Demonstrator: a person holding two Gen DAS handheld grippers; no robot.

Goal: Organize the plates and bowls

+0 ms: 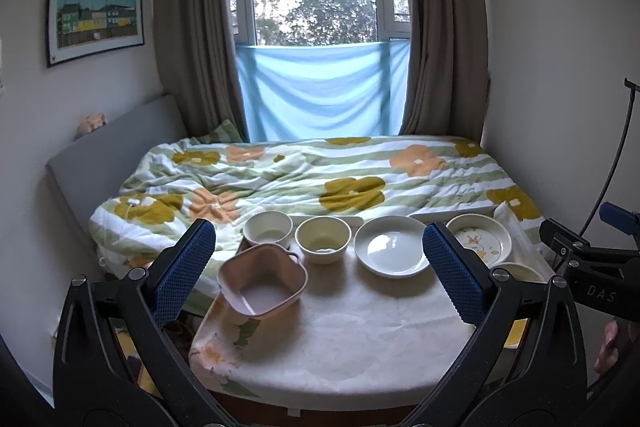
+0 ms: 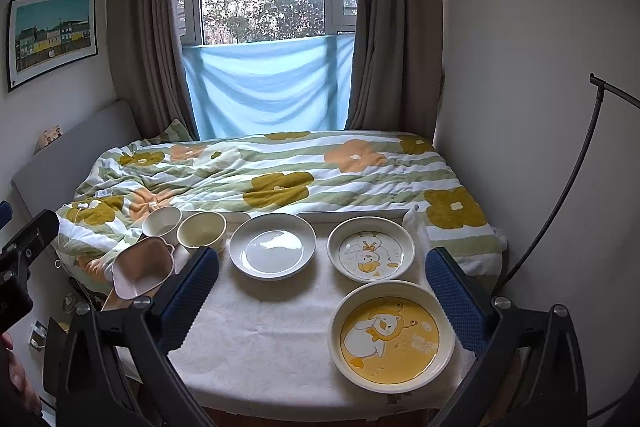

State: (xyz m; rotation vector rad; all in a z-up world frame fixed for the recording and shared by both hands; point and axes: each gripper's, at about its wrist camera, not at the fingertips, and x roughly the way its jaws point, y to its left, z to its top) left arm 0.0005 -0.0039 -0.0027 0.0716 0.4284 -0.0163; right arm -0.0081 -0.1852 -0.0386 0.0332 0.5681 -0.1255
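Note:
A small table [image 2: 260, 339] under a white cloth holds the dishes. Along its far edge stand a white bowl [image 1: 268, 231], a cream bowl [image 1: 323, 239], a plain white plate [image 1: 392, 251] and a duck plate [image 2: 371, 254]. A yellow duck plate [image 2: 392, 337] lies at the near right. A pink square bowl [image 1: 262, 279] sits tilted at the table's left edge. My left gripper [image 1: 320, 271] is open and empty above the table's left half. My right gripper [image 2: 324, 299] is open and empty above the right half, with the yellow plate between its fingers' lines.
A bed with a flowered quilt [image 1: 312, 175] lies right behind the table, below a window with curtains. Walls close in on both sides. A black stand [image 2: 576, 167] rises at the right. The other gripper's body [image 1: 592, 267] shows at the right edge of the left wrist view.

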